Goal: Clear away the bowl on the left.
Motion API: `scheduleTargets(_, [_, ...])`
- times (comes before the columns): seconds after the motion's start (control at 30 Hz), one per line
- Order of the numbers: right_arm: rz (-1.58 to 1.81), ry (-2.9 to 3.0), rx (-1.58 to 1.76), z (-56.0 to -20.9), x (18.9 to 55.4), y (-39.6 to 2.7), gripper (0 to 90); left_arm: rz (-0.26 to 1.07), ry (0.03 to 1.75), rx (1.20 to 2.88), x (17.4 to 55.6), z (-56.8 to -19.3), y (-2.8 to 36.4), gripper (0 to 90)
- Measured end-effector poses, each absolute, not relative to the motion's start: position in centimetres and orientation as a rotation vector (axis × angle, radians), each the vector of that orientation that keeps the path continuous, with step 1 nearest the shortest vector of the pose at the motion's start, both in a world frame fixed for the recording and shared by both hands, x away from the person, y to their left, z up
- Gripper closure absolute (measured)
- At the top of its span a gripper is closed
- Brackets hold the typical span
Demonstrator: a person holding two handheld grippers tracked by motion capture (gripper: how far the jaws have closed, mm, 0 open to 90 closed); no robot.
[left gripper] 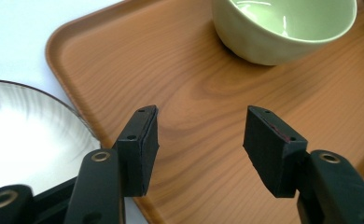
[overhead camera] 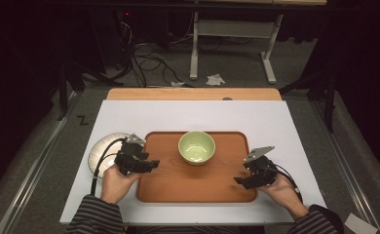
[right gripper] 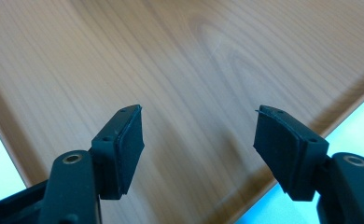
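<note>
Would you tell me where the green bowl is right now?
In the high view the green bowl stands on the wooden tray, toward its far middle, between the left gripper and right gripper.

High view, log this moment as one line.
left gripper: open, over tray left edge | right gripper: open, over right edge | green bowl: on tray, untouched | plate: left of tray

The wooden tray [overhead camera: 198,187] is bare along its near edge and in both near corners, the green bowl [overhead camera: 197,146] blocks its far middle, and the striped plate [overhead camera: 102,152] sits against its left edge.
</note>
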State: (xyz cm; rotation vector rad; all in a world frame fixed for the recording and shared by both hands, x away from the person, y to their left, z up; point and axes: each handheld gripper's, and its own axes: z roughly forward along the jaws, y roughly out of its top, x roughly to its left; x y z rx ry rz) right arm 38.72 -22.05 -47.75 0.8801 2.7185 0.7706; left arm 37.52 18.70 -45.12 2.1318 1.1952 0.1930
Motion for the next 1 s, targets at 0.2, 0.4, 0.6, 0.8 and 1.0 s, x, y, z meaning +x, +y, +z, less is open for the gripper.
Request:
scheduleTargets(0.2, [0.781,2.720,0.878,-47.8,38.7,-22.0,34.4,0.189,1.182,2.141,37.4,-45.3,18.3,45.0])
scheduleTargets(0.4, [0.776,2.714,0.885,-47.7,38.7,-22.0,34.4,0.179,1.176,2.153,37.5,-45.6,17.9,44.8])
scheduleTargets(0.6, [0.775,2.718,0.883,-47.7,38.6,-22.0,34.5,0.177,1.172,2.159,37.5,-45.8,17.6,44.5])
scheduleTargets(0.8, [0.774,2.718,0.874,-47.7,38.6,-22.0,34.5,0.157,1.158,2.186,37.4,-46.3,17.1,44.1])
scheduleTargets(1.0, [0.781,2.714,0.885,-47.7,38.6,-22.0,34.5,0.146,1.153,2.208,37.5,-46.5,16.8,43.9])
